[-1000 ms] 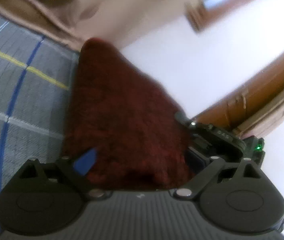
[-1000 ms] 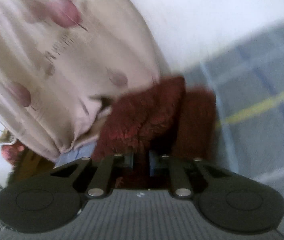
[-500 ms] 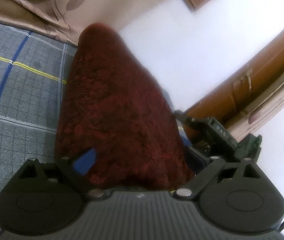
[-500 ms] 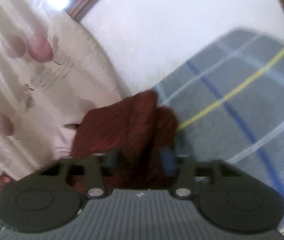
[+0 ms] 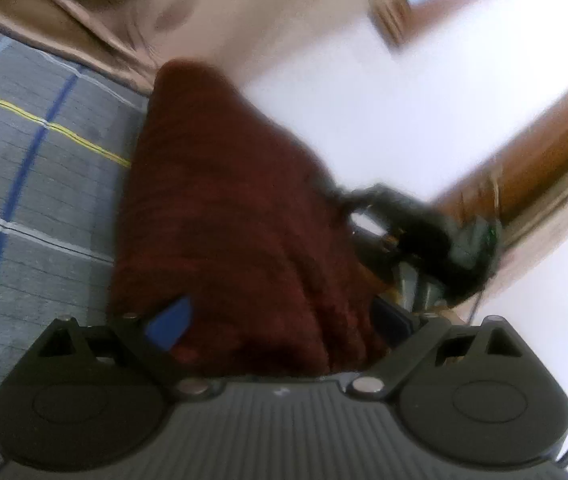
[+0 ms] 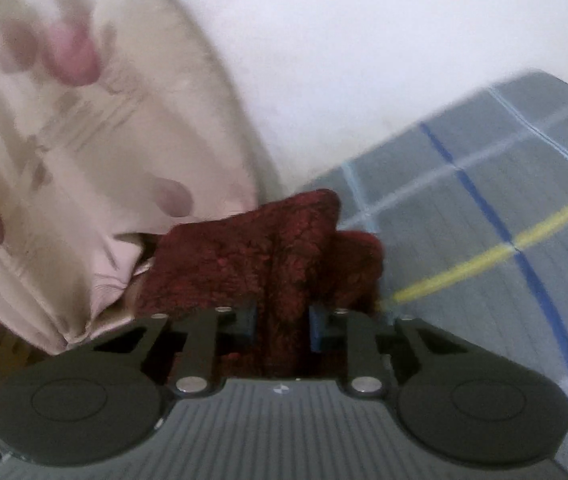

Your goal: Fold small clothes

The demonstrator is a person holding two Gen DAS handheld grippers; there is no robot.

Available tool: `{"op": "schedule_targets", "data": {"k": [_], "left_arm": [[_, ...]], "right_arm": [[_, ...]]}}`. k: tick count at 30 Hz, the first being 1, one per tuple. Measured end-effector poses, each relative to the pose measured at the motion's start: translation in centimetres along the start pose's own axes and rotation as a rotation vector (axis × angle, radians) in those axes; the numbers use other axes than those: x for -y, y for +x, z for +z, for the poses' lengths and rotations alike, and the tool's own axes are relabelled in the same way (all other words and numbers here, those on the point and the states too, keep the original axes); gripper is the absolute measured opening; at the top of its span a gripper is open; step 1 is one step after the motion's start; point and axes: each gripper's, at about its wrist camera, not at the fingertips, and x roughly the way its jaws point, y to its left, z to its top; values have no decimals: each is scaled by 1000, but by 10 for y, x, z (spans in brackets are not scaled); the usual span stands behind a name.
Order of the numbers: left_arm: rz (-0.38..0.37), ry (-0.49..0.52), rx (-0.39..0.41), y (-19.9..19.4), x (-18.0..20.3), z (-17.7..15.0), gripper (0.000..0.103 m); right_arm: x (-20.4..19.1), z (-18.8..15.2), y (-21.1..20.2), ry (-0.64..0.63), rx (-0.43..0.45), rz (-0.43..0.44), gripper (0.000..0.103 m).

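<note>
The dark red fuzzy cloth [image 6: 267, 248] is found bunched up at the far edge of the grey checked bedspread [image 6: 484, 280], right where that edge meets the patterned curtain [image 6: 63, 120] and the white wall [image 6: 364, 60]. Part of it is lifted into a ridge, the rest is slumped on the bedspread, so nothing flat or squared off can be seen yet.

So what's changed: the right gripper [image 6: 281, 322] was pinched tight a second ago, then got thrown wide open half a second back, and now its jaws are closing again with a thick fold of the cloth caught between them. The gap is filled by that fold and both pads look to be meeting it. Basically a re-grip has been done, a bit further into the fabric than before by the looks of it.

The left gripper [image 5: 279, 320] hasn't really been moved. Its jaws are spread wide with the cloth heaped across the whole gap, and one blue pad [image 5: 167, 322] is left showing at the cloth's near left side. Whether anything is actually being squeezed there can't be told, too blurry and too much fluff.

What it means, probably: a better hold is being taken so that this edge can be carried over for a fold. The fold itself isn't made yet, so the task is judged to be early-ish.
</note>
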Motion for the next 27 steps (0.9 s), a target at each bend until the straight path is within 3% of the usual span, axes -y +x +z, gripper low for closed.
{"op": "schedule_targets", "data": {"k": [4,6,10,14,17,19,24,27], "left_arm": [[1,-32,28,-6,-7,2,97],[2,-33,14,-3,-6,4,97],[-38,-13,-15,1,-1,2,97],[-14,40,-31,9,5,-1,97],[1,69,-41,12,6,-1,97],[2,52,-40,11,3,-3,99],[-5,53,-41,9,2,-5,101],[0,79,-40,11,4,-8,102]], "right_arm": [[-21,1,2,15,63,267,23],[-10,3,9,18,76,226,22],[51,-14,12,131,58,146,22],[78,-27,6,145,54,140,18],[65,-23,5,102,38,128,22],[47,-17,-3,38,48,87,40],[1,0,-33,-139,156,21,41],[-33,8,-22,-246,104,76,41]]}}
